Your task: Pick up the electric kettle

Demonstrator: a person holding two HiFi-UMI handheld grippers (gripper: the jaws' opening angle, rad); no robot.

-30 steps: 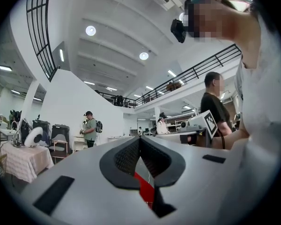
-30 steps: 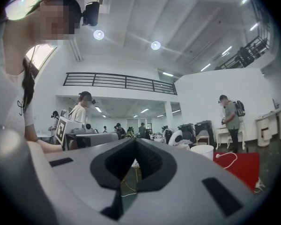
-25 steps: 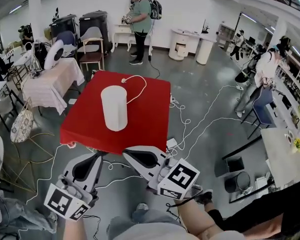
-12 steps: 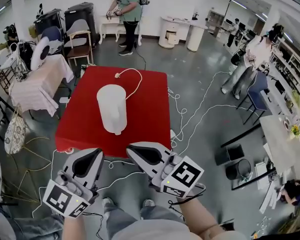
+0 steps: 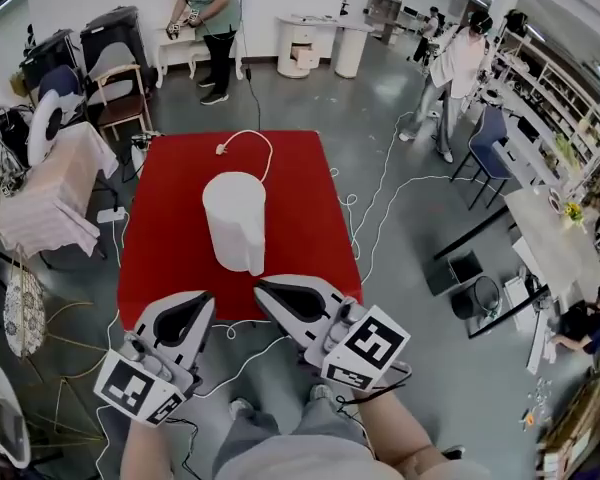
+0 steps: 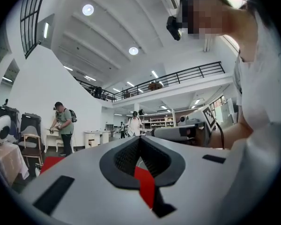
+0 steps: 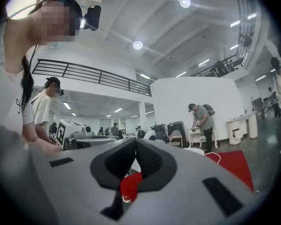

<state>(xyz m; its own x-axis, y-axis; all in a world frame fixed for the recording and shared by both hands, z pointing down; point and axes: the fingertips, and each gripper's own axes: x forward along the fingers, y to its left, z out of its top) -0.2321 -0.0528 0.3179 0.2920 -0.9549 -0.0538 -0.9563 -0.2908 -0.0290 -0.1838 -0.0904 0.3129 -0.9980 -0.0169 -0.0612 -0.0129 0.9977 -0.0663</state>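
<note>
Approach is the step in hand, as I judge it: nothing is gripped yet. The electric kettle point(image 5: 235, 220) stands in the middle of the red table point(image 5: 305, 208), in the centre of the head view. Both tools are in the lower part of that frame, at the near edge of the table and apart from the kettle.

The left gripper point(image 5: 204, 298) has its jaws fully together, and its own view shows nothing between them, only a strip of red table past the tips. The right gripper point(image 5: 259, 288) is the same: jaws closed, nothing held. It is the nearer one to the kettle, just below the kettle's base in the frame.

The kettle is a plain white cylinder and it stands upright, so its long axis is vertical. In the head view the top lies toward the upper side of the frame and the base toward the lower side. I cannot make out a handle or a spout, so I cannot tell which way it faces. A white cord point(image 5: 263, 146) loops from behind it toward the upper edge of the table and ends in a plug point(image 5: 221, 149).

The next move, I think, calls for opening one pair of jaws wide and finding the handle or a narrow part. The body looks too broad for one gripper, and the loose cord will trail when the kettle is lifted.
</note>
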